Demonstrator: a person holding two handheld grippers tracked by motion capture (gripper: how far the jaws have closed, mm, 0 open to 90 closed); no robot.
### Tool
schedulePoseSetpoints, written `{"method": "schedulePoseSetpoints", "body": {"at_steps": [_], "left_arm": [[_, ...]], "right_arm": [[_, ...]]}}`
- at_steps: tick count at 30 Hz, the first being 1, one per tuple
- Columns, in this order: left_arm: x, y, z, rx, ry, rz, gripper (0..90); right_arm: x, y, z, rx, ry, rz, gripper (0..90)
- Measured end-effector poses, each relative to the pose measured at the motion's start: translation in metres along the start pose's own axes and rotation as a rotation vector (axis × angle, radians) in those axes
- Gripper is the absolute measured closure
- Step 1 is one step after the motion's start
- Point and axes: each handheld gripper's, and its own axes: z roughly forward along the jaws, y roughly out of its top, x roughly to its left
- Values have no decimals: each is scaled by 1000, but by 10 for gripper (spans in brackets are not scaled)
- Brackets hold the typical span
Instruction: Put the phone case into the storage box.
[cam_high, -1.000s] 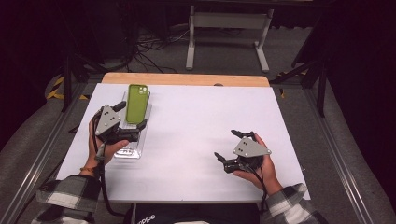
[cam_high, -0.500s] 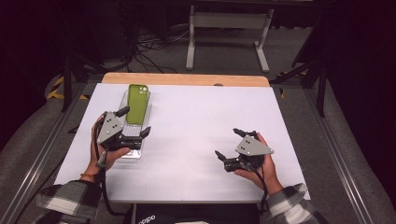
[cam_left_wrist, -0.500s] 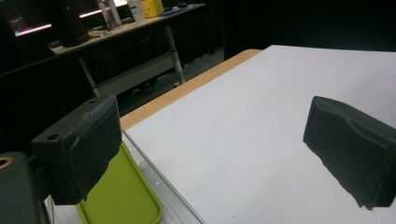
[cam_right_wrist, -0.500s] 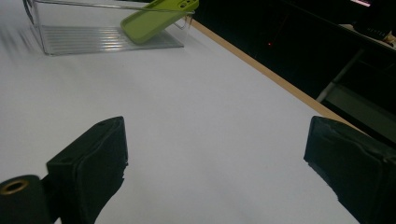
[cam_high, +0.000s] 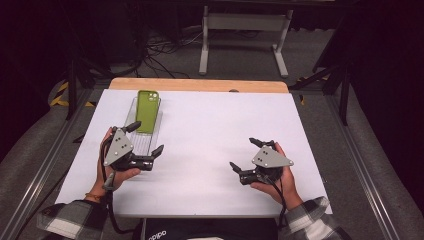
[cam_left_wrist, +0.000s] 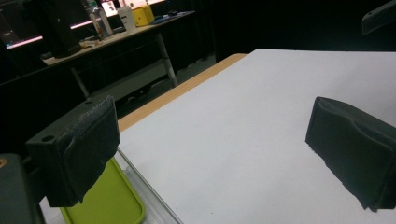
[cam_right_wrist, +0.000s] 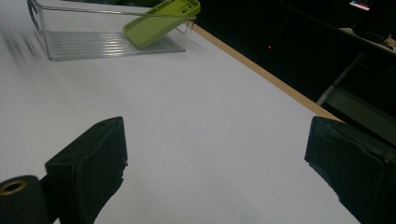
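The left tool (cam_high: 146, 139) stands wide open with nothing between its jaws, hovering at the near end of a clear tray (cam_high: 131, 114). One jaw sits over the tray's near part and the other over bare desk (cam_high: 210, 130) just beside it. A single green phone case (cam_high: 148, 110) leans in the far part of that tray, its upper end propped on the far rim, just beyond the tool. The left hand (cam_high: 113, 165) grips from below, jaws angled toward the desk's middle. The right tool (cam_high: 246, 154) is also spread wide and empty, well apart from the tray, held low by the right hand (cam_high: 278, 177). Two tools, one tray, one case.
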Motion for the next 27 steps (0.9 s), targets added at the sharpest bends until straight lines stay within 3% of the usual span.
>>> {"method": "schedulePoseSetpoints", "body": {"at_steps": [17,27], "left_arm": [[-15,-6,-6,4,-43,29,39],[-18,-11,-12,8,-41,34,44]], "right_arm": [[4,1,-4,-3,-4,-16,66],[6,1,-7,-4,-13,-19,68]]}}
